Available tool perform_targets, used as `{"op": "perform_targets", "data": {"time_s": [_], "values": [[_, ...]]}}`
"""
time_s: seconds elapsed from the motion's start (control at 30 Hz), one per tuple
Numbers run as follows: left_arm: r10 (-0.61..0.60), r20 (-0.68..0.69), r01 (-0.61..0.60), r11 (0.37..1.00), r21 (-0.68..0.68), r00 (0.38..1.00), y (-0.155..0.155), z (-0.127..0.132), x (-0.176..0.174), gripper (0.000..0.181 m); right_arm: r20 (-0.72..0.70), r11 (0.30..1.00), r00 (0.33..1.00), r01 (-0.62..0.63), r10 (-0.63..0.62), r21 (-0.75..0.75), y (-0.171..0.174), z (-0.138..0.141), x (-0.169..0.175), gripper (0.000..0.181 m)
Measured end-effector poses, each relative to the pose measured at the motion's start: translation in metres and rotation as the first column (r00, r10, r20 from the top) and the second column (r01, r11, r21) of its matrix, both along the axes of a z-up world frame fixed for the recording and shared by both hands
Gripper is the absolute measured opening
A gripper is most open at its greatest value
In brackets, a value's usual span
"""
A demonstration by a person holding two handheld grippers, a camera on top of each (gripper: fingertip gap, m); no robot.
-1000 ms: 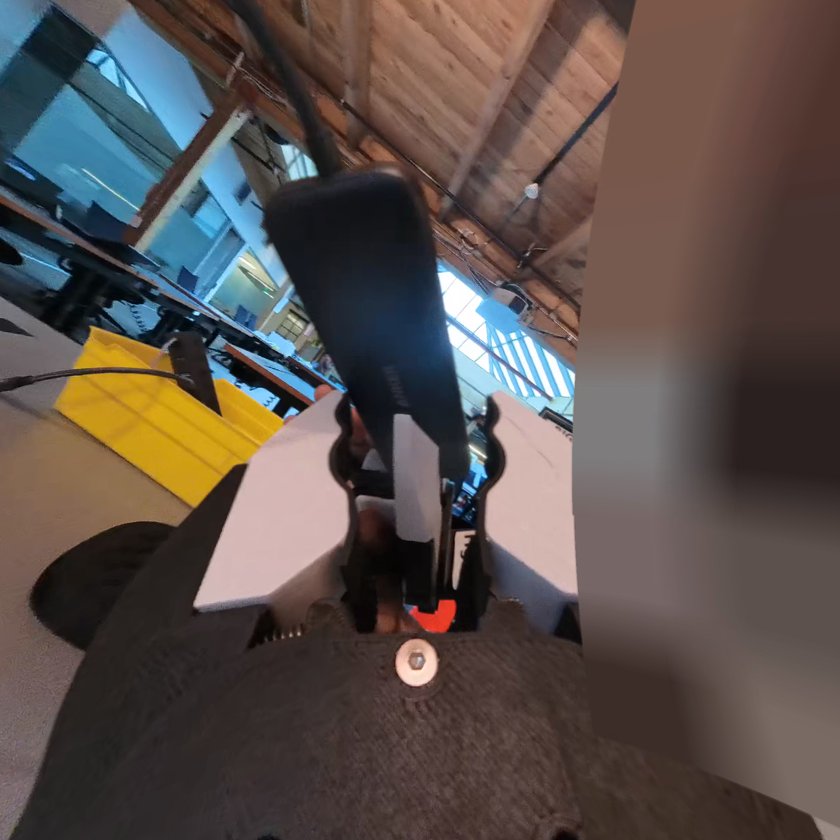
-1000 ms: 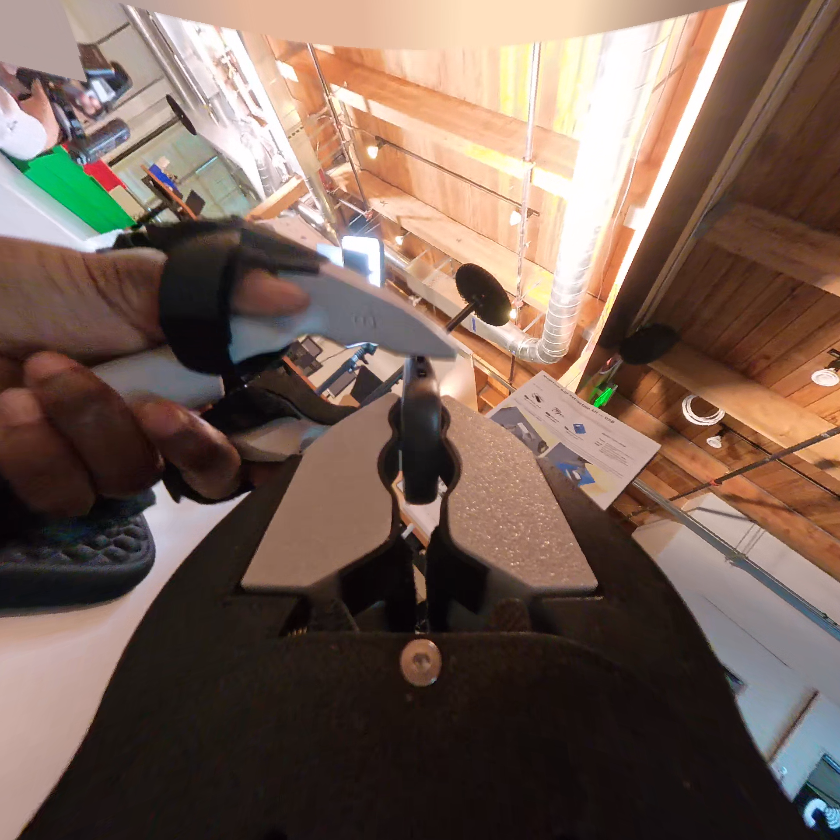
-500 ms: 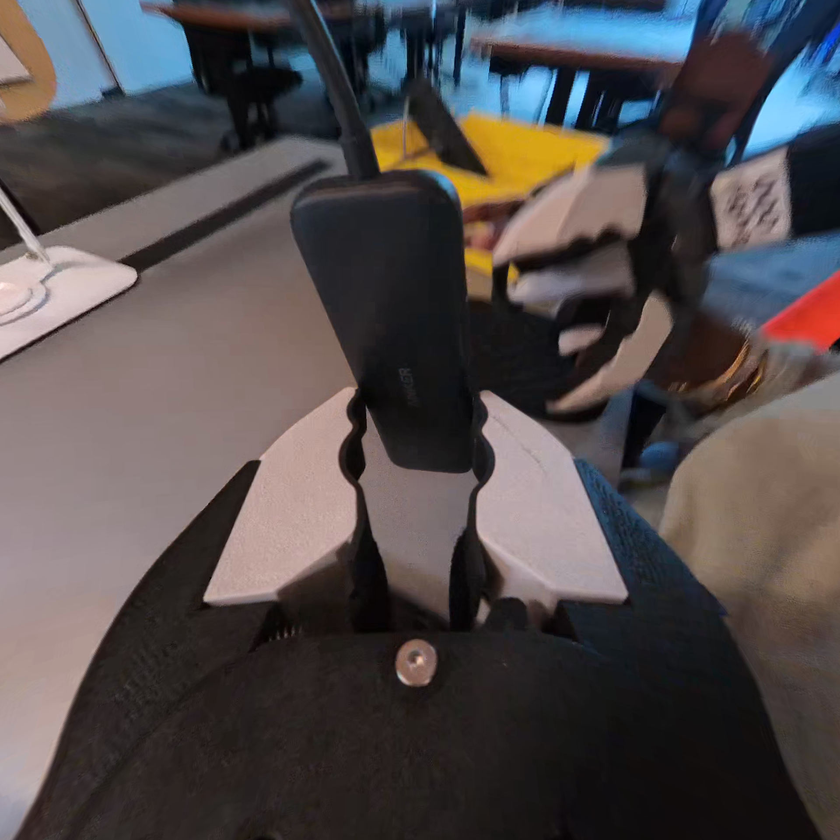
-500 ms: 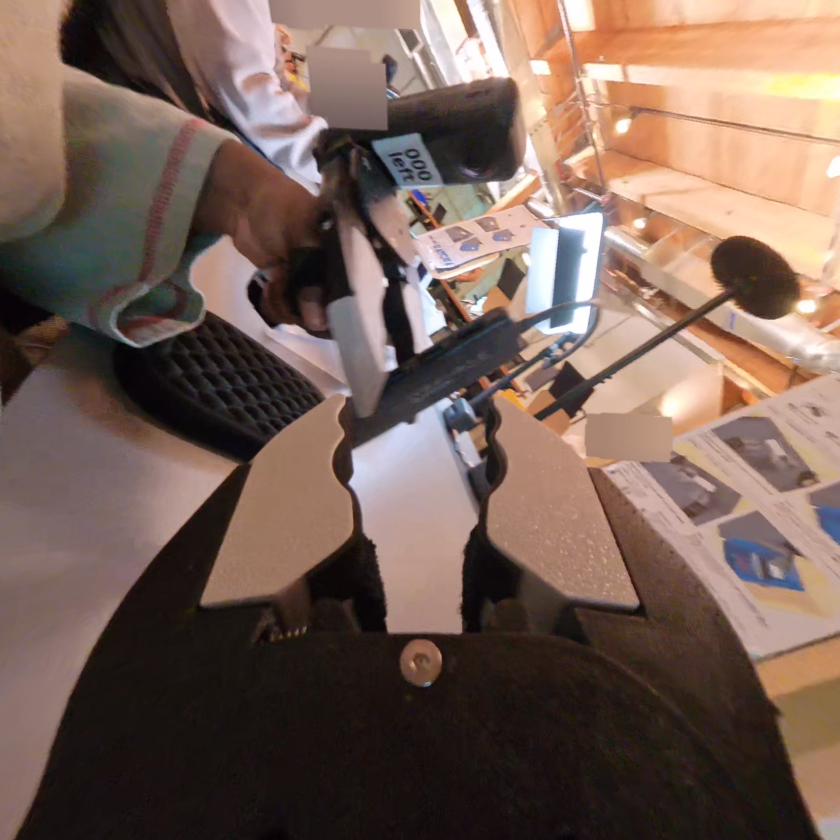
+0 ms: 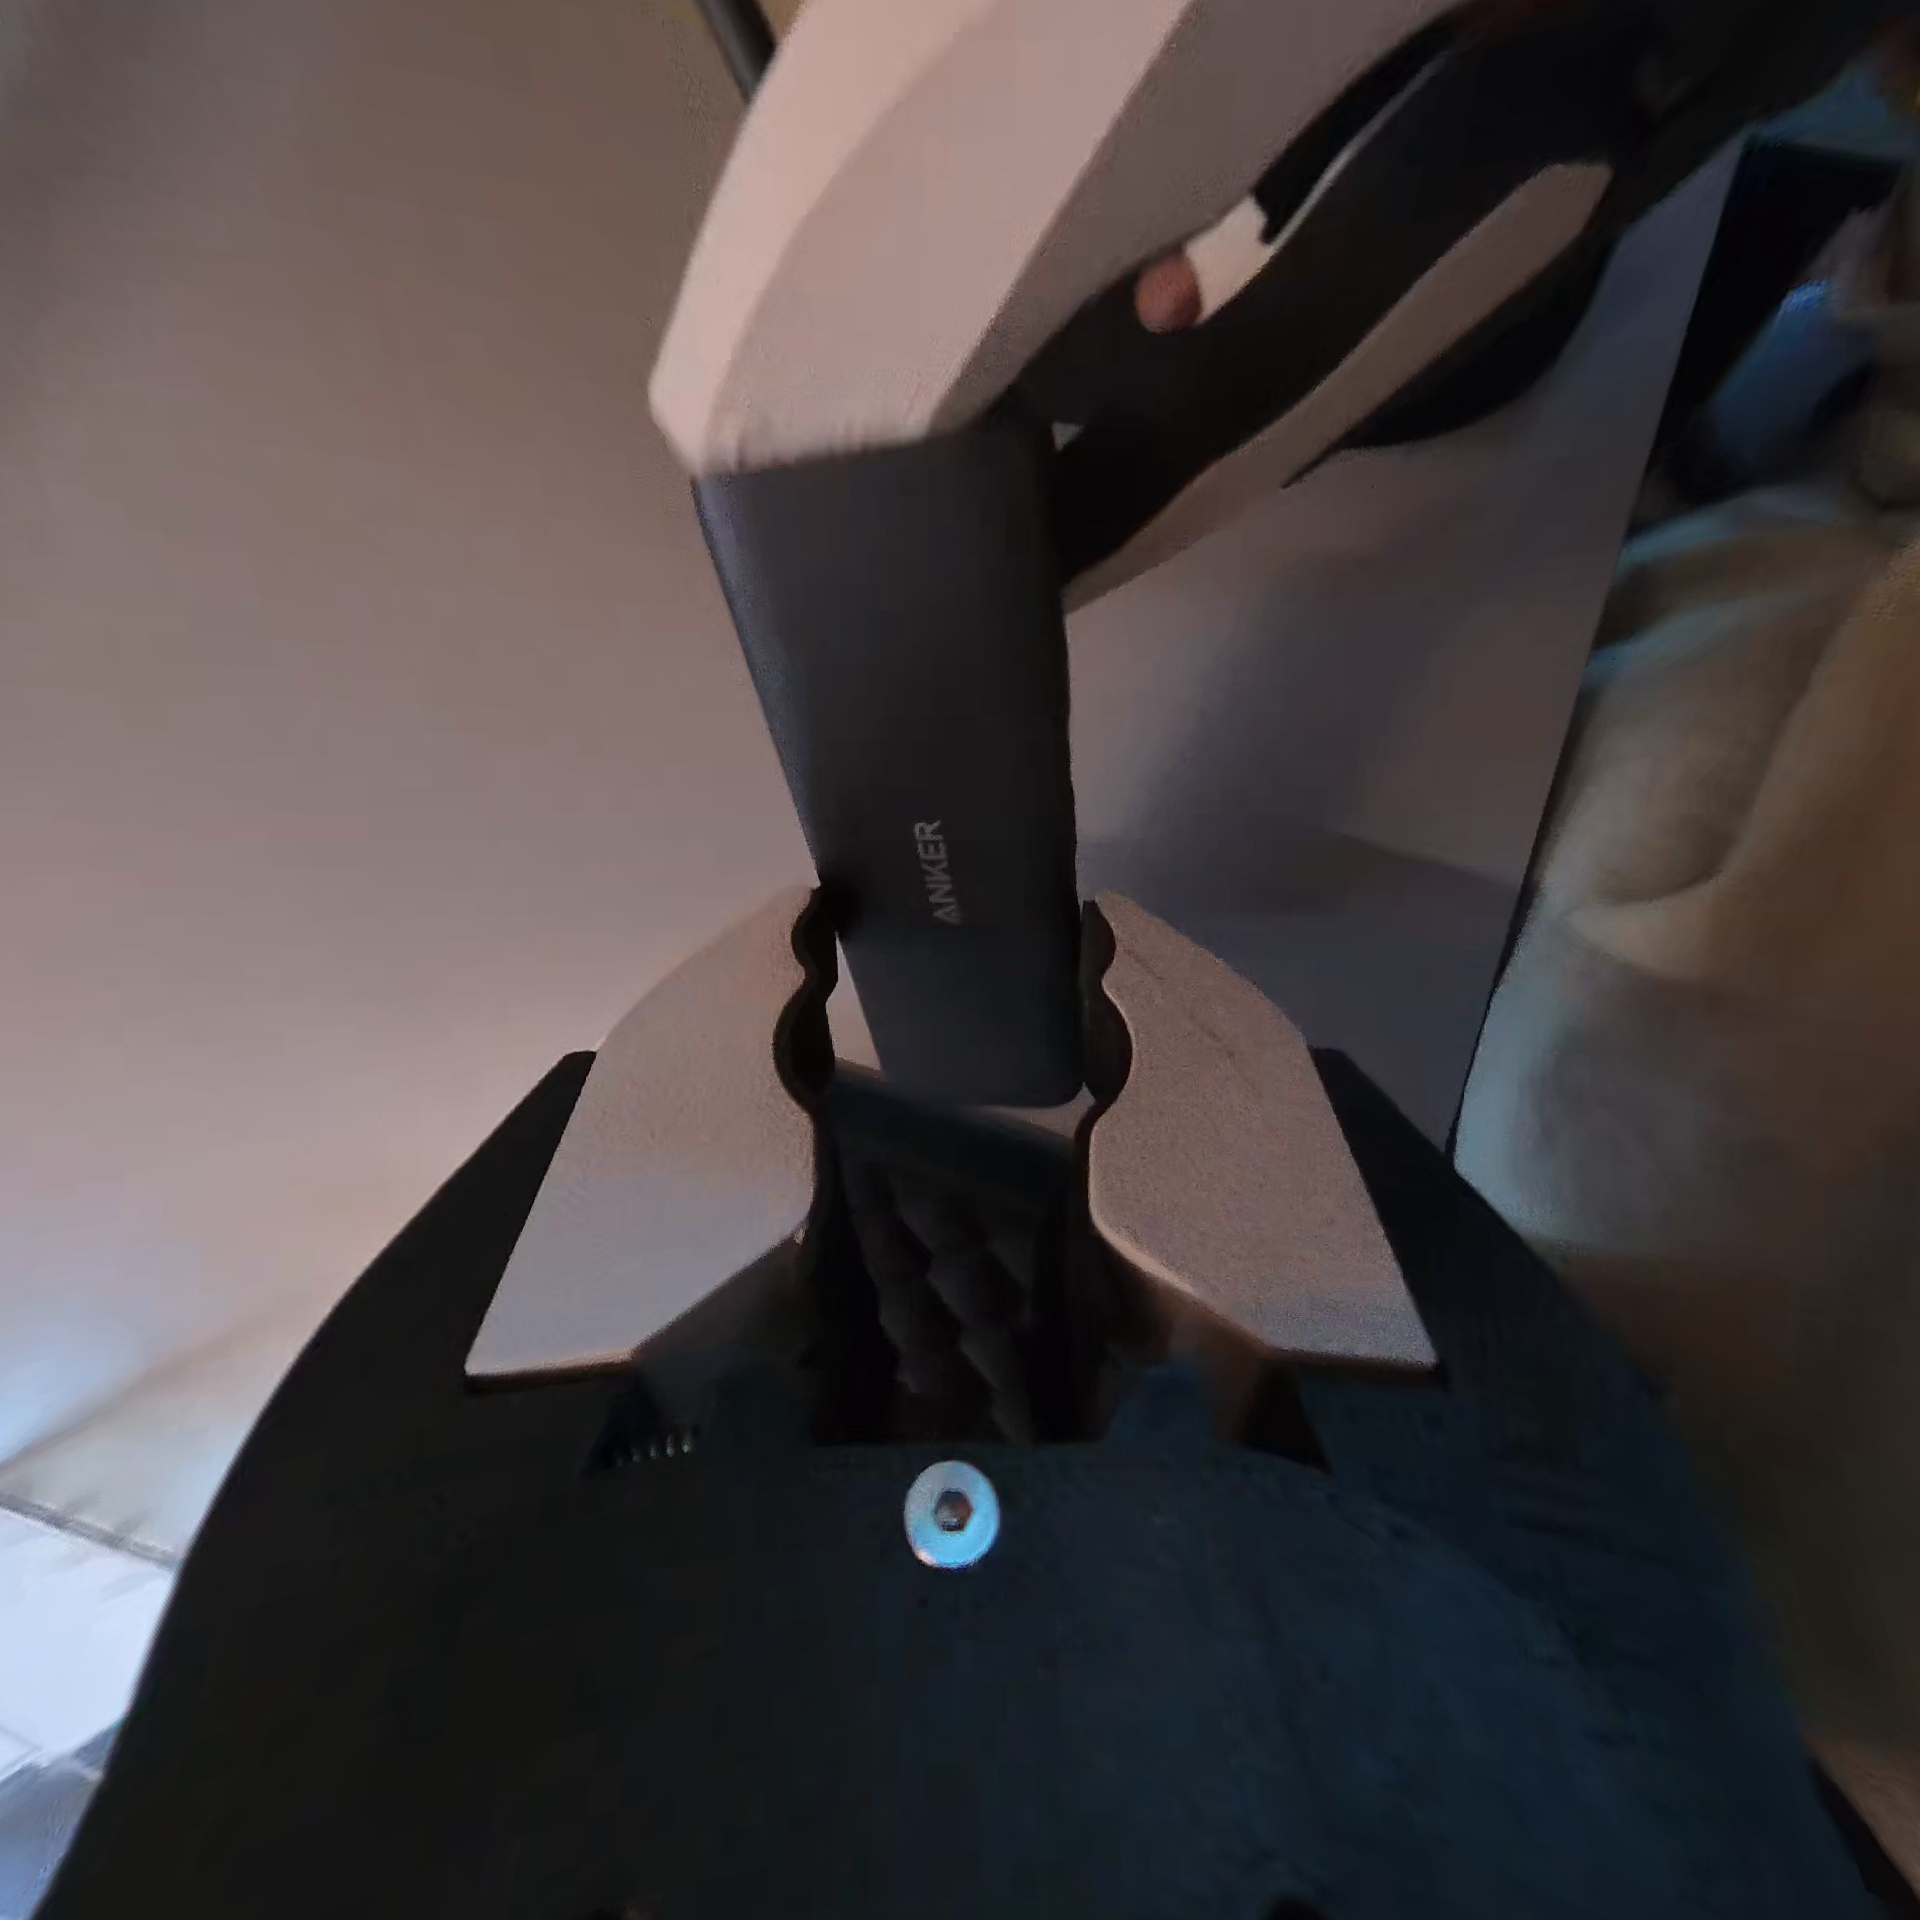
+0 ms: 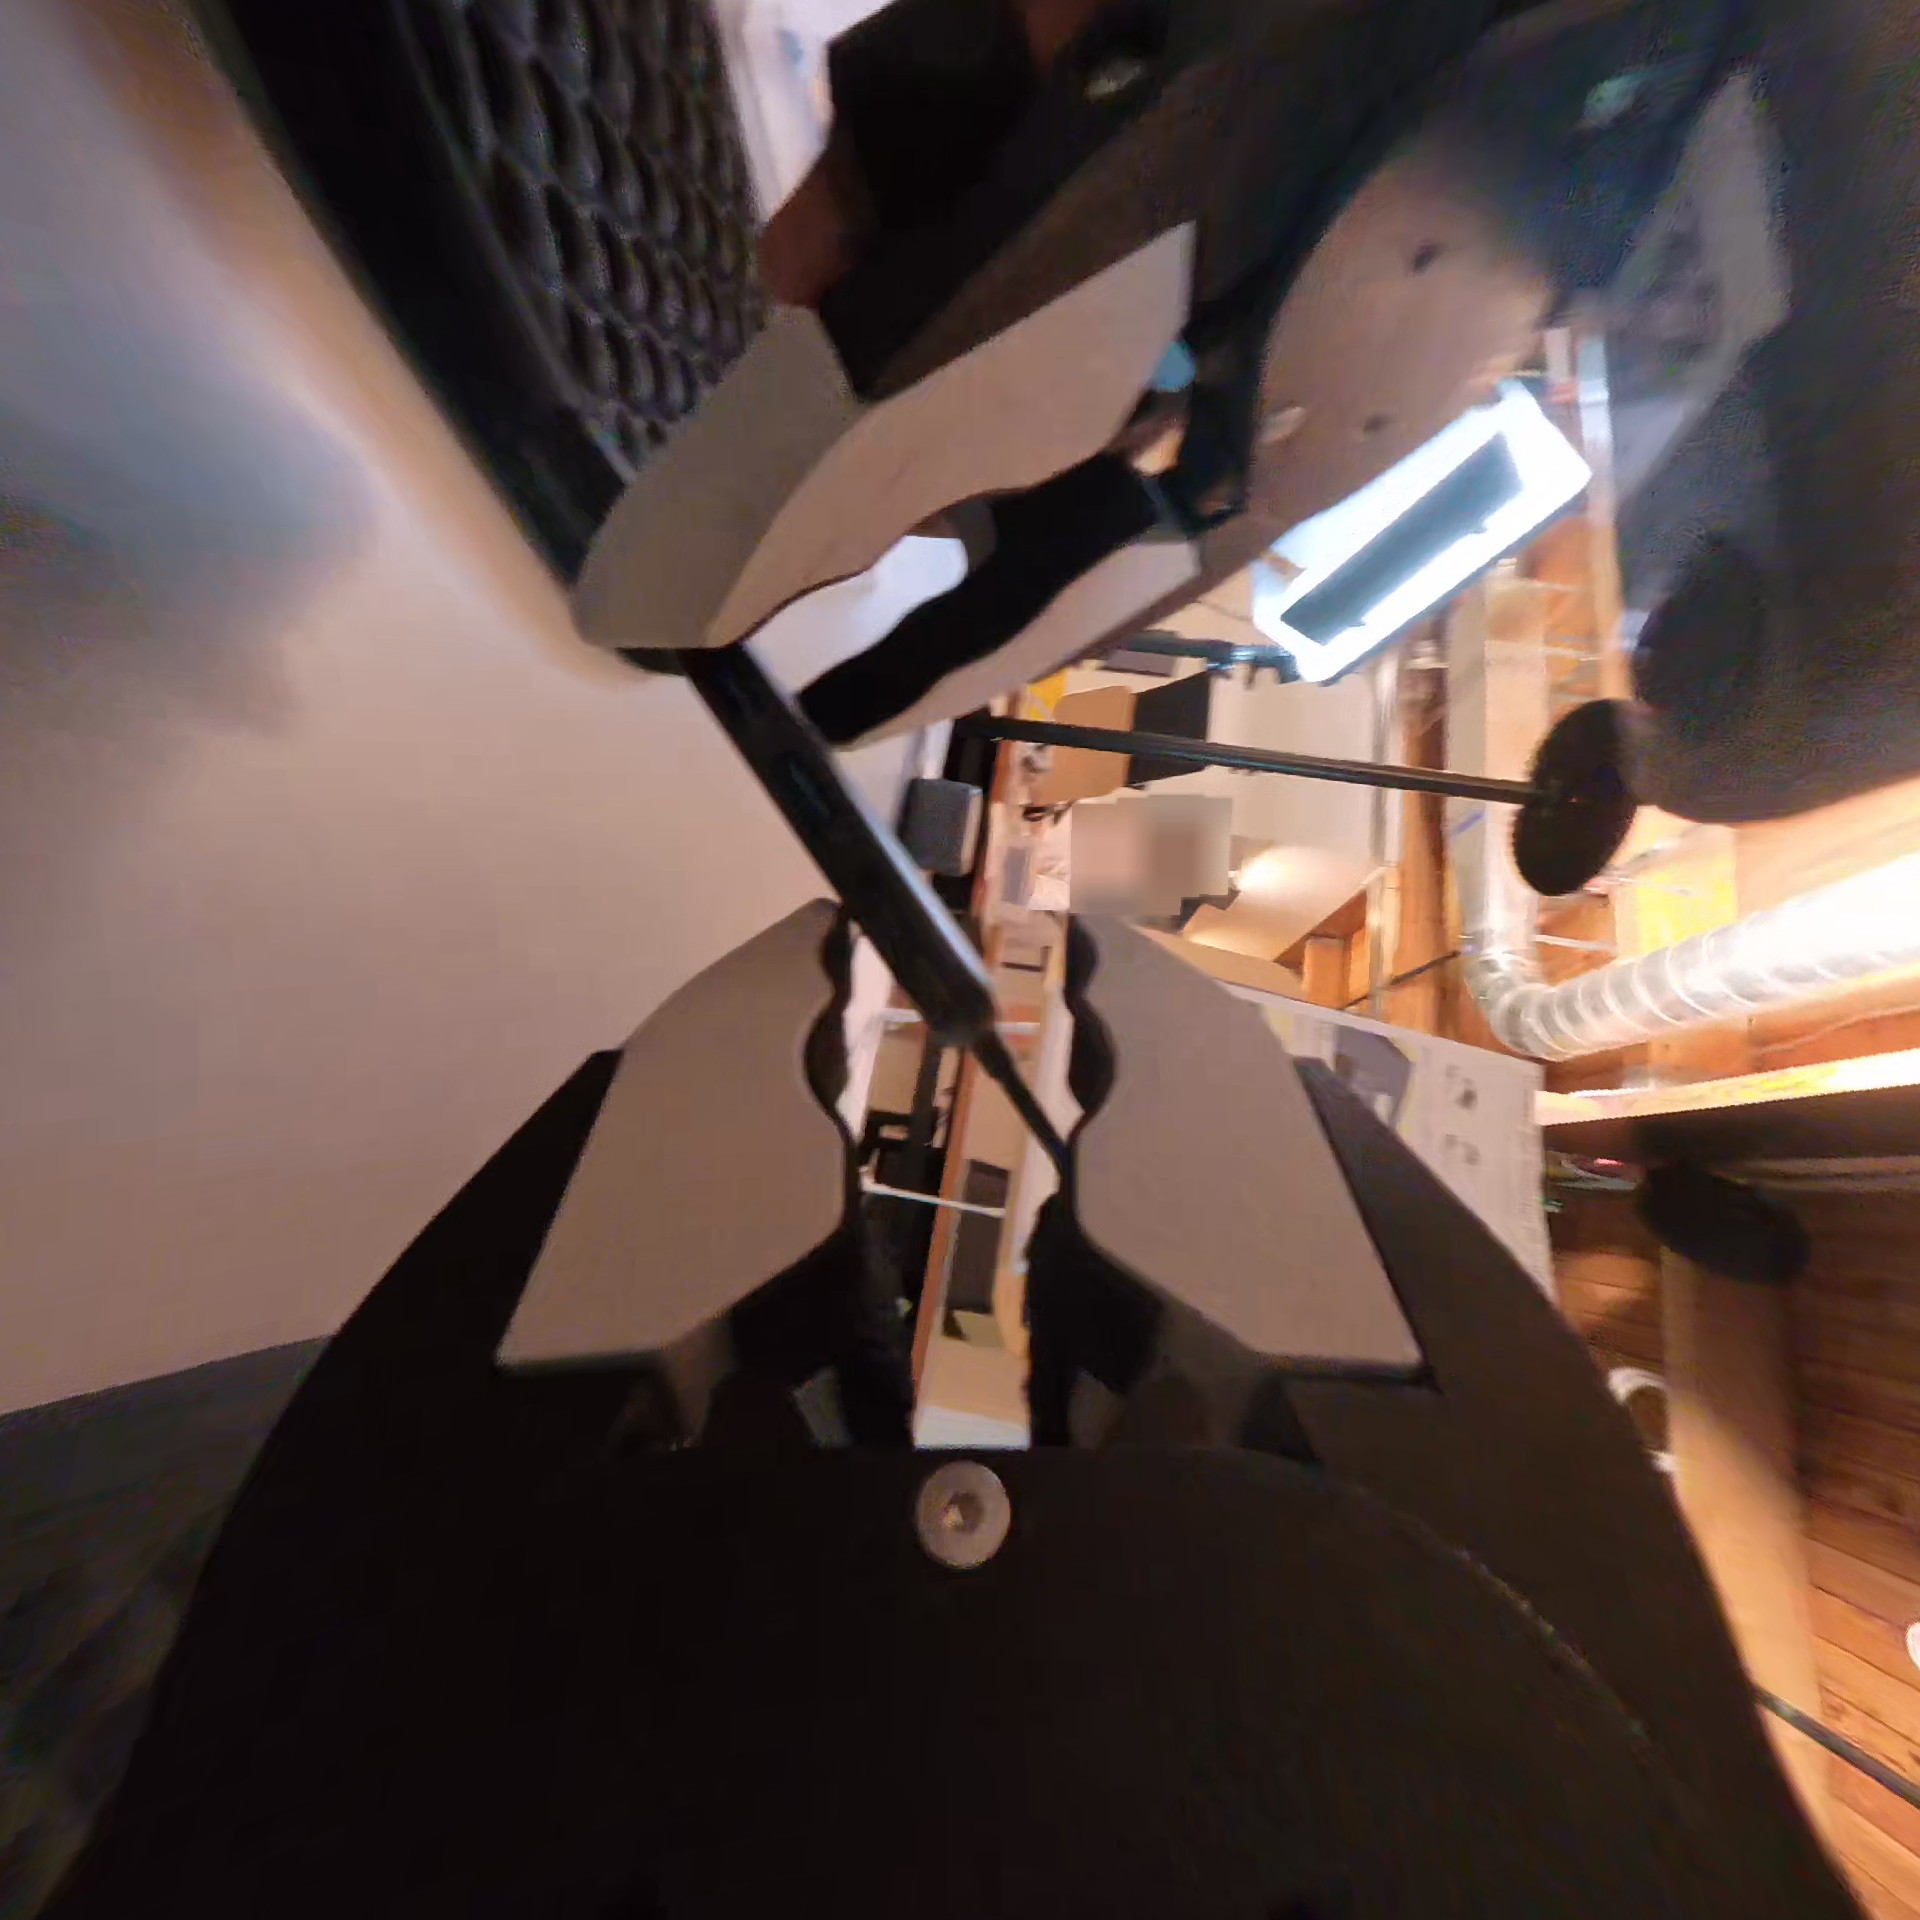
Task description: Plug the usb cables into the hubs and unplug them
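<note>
A flat black USB hub (image 5: 935, 727) is clamped by its near end in my left gripper (image 5: 956, 935), which is shut on it. The hub's far end is hidden behind the right gripper's grey fingers (image 5: 987, 208), blurred at the top of the left wrist view. In the right wrist view the hub (image 6: 831, 821) shows edge-on, running diagonally from the left gripper's fingers (image 6: 935, 447) down into my right gripper (image 6: 956, 935). The right jaws stand apart around the hub's cable end. Its thin cable (image 6: 1023, 1101) touches the right finger.
The pale table top (image 5: 312, 623) lies under both grippers. A black bumpy mat (image 6: 582, 208) lies on it beyond the left gripper. A person's cream sleeve (image 5: 1714, 831) is at the right. A microphone on a stand (image 6: 1569, 790) and a light panel (image 6: 1423, 540) are behind. One gripper's finger ends stand about 6 cm off the other's.
My right gripper, shut on a black plug a second ago, has opened and come in around the hub's cable end. My left gripper has swung down toward the table, hub still held.
</note>
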State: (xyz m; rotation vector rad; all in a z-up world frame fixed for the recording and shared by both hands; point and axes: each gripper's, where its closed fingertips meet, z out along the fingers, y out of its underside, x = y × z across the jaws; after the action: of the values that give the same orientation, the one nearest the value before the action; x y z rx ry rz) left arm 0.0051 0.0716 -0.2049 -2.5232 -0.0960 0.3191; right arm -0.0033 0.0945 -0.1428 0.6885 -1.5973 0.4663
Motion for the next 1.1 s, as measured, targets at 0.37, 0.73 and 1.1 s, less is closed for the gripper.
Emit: {"op": "perform_targets", "data": {"time_s": [0.37,0.73,1.1], "values": [[0.018,-0.705,0.248,0.929,0.274,0.709,0.018,0.077,-0.024,0.049,0.297,0.937,0.920,0.311,-0.255,-0.161,0.040,-0.006,-0.033,0.011],[-0.103,-0.693,0.327,0.924,0.199,0.714,0.026,0.051,-0.024,0.012,0.409,0.946,0.912,0.123,0.012,-0.301,0.030,0.009,-0.005,0.030],[-0.128,-0.624,0.390,0.869,0.303,0.771,0.033,0.059,-0.009,0.030,0.506,0.949,0.856,0.064,0.108,-0.310,0.025,0.004,0.011,0.011]]}}
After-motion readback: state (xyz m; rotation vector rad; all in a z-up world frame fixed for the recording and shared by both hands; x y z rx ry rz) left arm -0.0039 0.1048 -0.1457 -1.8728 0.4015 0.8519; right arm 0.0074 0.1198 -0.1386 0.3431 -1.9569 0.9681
